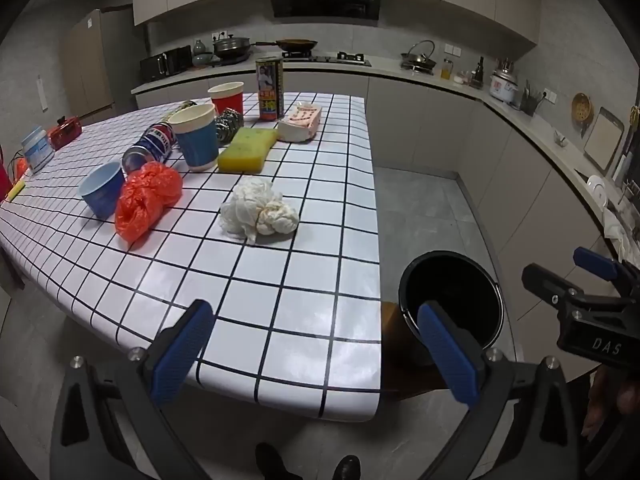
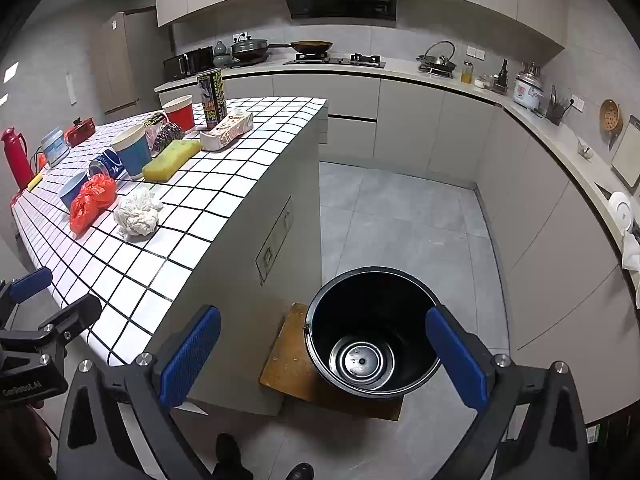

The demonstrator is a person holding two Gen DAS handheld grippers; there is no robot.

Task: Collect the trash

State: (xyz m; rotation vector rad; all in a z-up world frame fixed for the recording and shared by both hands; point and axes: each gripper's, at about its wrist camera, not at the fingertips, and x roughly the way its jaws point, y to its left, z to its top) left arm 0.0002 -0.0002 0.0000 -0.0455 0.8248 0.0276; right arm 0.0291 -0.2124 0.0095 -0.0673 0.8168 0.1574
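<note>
While hovering above the near edge of the table [image 1: 320, 280], left claw [image 1: 316, 352] spread wide, blue pads clamping nothing. Right claw [image 2: 324, 356] likewise wide apart and empty, poised over the black bucket [image 2: 424, 304], which stands on a wooden board [image 2: 284, 356] on the floor beside the table's end. Bucket bare inside, only its metal bottom showing. Trash spread over the checked tablecloth: crumpled white paper wad [image 1: 258, 210] nearest, orange plastic bag [image 1: 146, 202] to its left, touching a small blue cup [image 1: 102, 194]. Farther back, a Pepsi can [image 1: 152, 148] on its side, a large blue paper cup [image 1: 196, 138] upright, a yellow sponge [image 1: 246, 150] just beside it, a steel scourer [image 1: 230, 120] behind. Beyond those, a red cup [image 1: 227, 96], a tall printed can [image 1: 270, 88] and a white carton [image 1: 301, 122] lying flat. Shoes [image 2: 228, 452] visible at the bottom edge.
</note>
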